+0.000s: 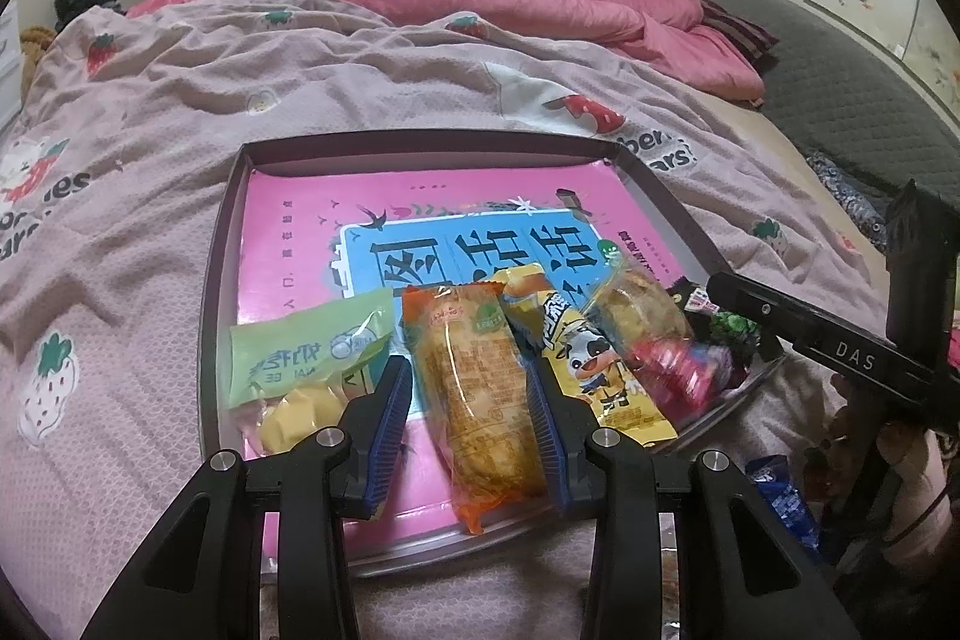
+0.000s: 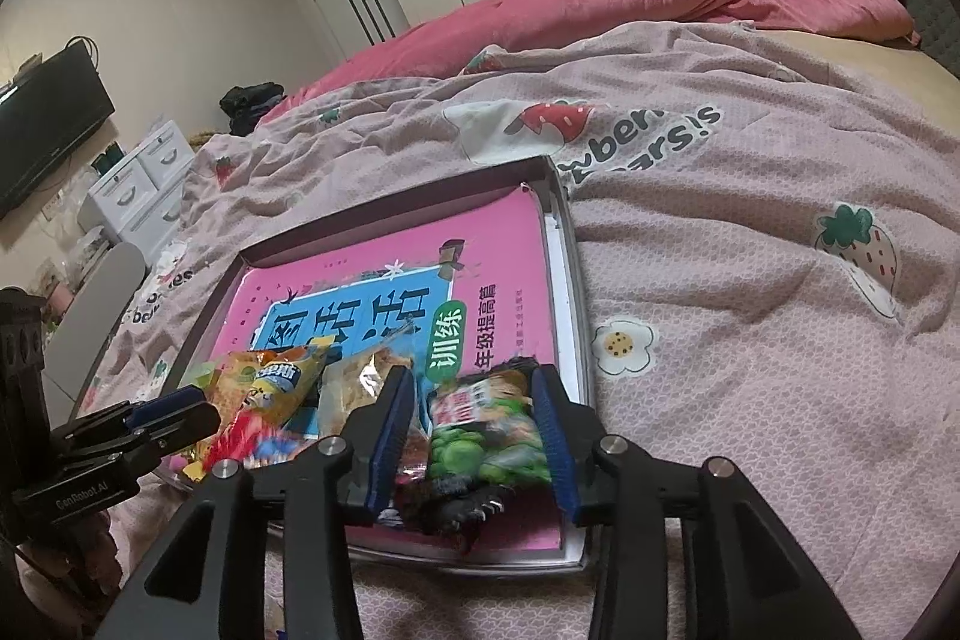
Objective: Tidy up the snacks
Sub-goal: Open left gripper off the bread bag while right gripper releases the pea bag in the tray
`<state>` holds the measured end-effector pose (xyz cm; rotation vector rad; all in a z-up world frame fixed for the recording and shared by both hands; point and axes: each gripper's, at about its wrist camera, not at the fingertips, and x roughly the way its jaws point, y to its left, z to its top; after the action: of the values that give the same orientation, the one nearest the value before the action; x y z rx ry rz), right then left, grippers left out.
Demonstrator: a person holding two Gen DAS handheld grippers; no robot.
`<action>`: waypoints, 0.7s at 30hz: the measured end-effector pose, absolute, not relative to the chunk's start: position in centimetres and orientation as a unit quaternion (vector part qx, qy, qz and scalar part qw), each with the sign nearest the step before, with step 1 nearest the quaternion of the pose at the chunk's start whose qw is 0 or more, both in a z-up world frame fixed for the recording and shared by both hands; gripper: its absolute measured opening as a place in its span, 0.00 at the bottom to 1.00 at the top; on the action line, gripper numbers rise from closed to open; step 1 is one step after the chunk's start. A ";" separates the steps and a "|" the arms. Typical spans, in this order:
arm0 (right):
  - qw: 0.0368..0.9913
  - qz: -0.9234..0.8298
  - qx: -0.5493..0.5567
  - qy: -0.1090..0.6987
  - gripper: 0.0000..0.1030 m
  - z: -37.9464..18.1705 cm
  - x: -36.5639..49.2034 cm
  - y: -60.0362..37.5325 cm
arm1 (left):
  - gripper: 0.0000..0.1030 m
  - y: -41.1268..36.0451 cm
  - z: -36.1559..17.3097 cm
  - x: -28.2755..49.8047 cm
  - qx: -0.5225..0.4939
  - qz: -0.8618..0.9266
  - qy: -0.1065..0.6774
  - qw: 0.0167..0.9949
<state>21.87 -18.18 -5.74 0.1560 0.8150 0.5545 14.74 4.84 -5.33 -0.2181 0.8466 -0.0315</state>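
Crowding the tray's (image 1: 211,280) near edge, snacks (image 1: 480,388) sit between both grippers' spread fingers (image 1: 390,400).

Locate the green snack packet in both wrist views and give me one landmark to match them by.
Left wrist: green packet sits right of centre, at the tray's right edge, partly hidden behind black hardware.
Right wrist: green packet lies bottom centre, between the right tongs.
Shared landmark: the pink book lying in the tray, under the snacks.
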 end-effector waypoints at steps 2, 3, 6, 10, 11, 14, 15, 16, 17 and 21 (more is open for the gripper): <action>0.877 0.265 0.078 0.392 0.44 -5.7 21.9 -18.3 | 0.40 4.9 -5.3 14.7 -0.107 -0.014 0.410 0.906; 0.877 0.264 0.078 0.392 0.44 -5.7 21.9 -18.4 | 0.40 4.9 -5.2 14.7 -0.107 -0.014 0.410 0.906; 0.877 0.265 0.080 0.393 0.44 -5.7 21.9 -18.4 | 0.40 4.9 -5.2 14.7 -0.108 -0.015 0.410 0.906; 0.878 0.266 0.079 0.391 0.45 -5.6 21.9 -18.4 | 0.40 4.9 -4.8 14.6 -0.110 -0.015 0.408 0.906; 0.878 0.267 0.080 0.390 0.45 -5.6 21.9 -18.5 | 0.41 4.9 -4.7 14.5 -0.109 -0.015 0.407 0.907; 0.878 0.268 0.080 0.388 0.45 -5.4 21.8 -18.5 | 0.45 5.1 -4.4 14.4 -0.111 -0.016 0.405 0.907; 0.879 0.267 0.081 0.388 0.45 -5.3 21.8 -18.6 | 0.45 5.1 -4.4 14.3 -0.112 -0.016 0.405 0.907; 0.878 0.268 0.081 0.388 0.45 -5.3 21.8 -18.6 | 0.46 5.1 -4.3 14.3 -0.113 -0.016 0.405 0.907; 0.878 0.268 0.082 0.388 0.45 -5.2 21.7 -18.6 | 0.46 5.2 -4.2 14.3 -0.114 -0.016 0.404 0.907; 0.879 0.267 0.085 0.386 0.46 -5.1 21.6 -18.7 | 0.49 5.3 -4.0 14.2 -0.116 -0.014 0.402 0.908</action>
<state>21.62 -18.70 -5.11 0.1768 0.8055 0.5575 14.19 5.31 -4.00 -0.2396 0.8296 -0.0288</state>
